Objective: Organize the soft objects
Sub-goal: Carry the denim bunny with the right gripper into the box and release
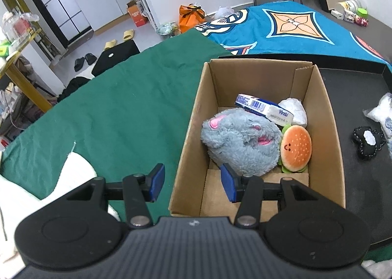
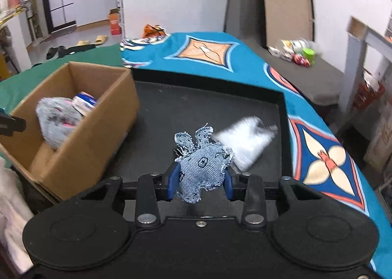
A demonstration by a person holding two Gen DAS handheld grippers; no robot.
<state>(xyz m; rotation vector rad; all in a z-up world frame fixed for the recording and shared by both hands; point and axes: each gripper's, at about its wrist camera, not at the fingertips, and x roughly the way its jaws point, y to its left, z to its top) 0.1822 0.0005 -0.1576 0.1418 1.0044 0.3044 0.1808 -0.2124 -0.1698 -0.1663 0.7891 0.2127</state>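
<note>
A green cloth (image 1: pixel 117 97) covered the near surface, with a teal patterned blanket (image 1: pixel 289 26) beyond it; an orange bag (image 1: pixel 189 17) sat on the floor by the blanket's far edge; two yellow slippers (image 1: pixel 120 39) and a pair of black slippers (image 1: pixel 84 61) lay on the pale floor; an orange carton (image 1: pixel 137 13) stood against white cabinets (image 1: pixel 103 2); a large flat board (image 2: pixel 286 7) leaned on the wall; small jars and a green cup (image 2: pixel 308 53) cluttered a grey ledge.
</note>
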